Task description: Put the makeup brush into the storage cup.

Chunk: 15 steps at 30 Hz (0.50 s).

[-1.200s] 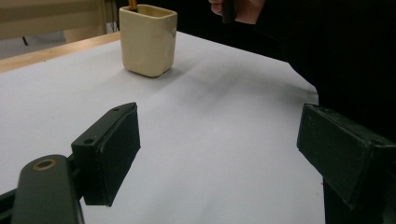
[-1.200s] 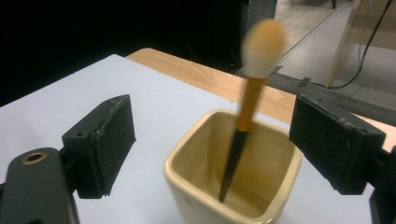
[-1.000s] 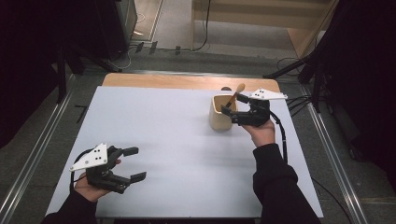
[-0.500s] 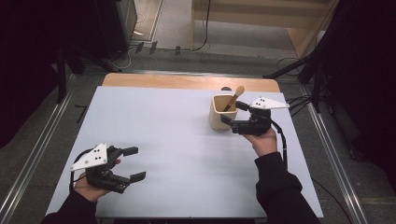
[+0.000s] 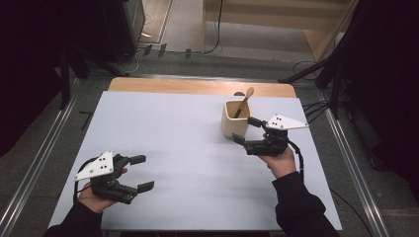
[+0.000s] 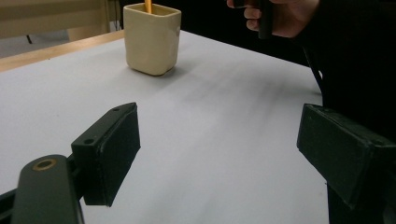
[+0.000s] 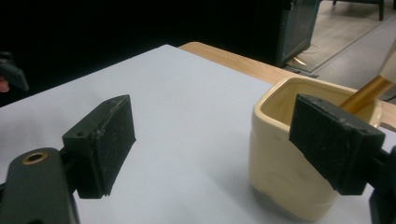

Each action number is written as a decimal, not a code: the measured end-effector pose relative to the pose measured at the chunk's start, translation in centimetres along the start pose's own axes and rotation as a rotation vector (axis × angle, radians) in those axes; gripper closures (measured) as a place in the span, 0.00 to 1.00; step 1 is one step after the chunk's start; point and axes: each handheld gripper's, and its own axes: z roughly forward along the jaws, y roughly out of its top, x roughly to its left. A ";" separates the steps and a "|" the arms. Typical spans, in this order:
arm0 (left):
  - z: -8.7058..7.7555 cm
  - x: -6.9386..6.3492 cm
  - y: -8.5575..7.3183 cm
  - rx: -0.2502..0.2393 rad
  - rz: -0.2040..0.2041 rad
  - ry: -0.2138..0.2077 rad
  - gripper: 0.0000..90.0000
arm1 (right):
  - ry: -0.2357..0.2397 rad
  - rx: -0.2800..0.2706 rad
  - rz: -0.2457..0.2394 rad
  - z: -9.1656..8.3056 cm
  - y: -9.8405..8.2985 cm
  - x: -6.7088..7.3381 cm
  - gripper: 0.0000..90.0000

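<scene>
A cream cup (image 5: 234,118) with a wooden spoon (image 5: 244,101) leaning inside is seen upright on the white table (image 5: 188,143), just beyond and slightly left of the right gripper (image 5: 247,130). The right gripper's jaws are spread wide and nothing is held between them; in the right gripper view the cup (image 7: 299,172) is partly covered by the right-hand jaw, close to it, but contact cannot be told. The spoon's handle (image 7: 366,93) is seen sticking up behind that jaw. The left gripper (image 5: 141,173) is held low over the near left part of the table, jaws wide apart and empty. From it the cup (image 6: 152,37) is seen far ahead, well apart, with bare table between.
</scene>
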 end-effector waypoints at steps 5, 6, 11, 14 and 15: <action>0.0 0.0 0.0 -0.001 -0.001 0.000 0.16 | 0.016 -0.007 -0.006 -0.5 -0.6 0.5 0.17; 0.0 0.0 0.0 0.000 0.000 0.001 0.16 | 0.019 -0.012 -0.010 -0.7 -0.8 0.6 0.17; 0.0 0.0 0.0 -0.001 -0.002 0.003 0.16 | 0.020 -0.014 -0.011 -1.4 -1.6 1.0 0.17; 0.0 0.0 0.0 -0.004 0.000 0.004 0.16 | 0.026 -0.033 -0.011 -1.9 -2.4 1.4 0.17; 0.0 0.0 0.0 -0.005 -0.001 0.003 0.16 | 0.029 -0.033 -0.015 -2.0 -2.6 1.5 0.17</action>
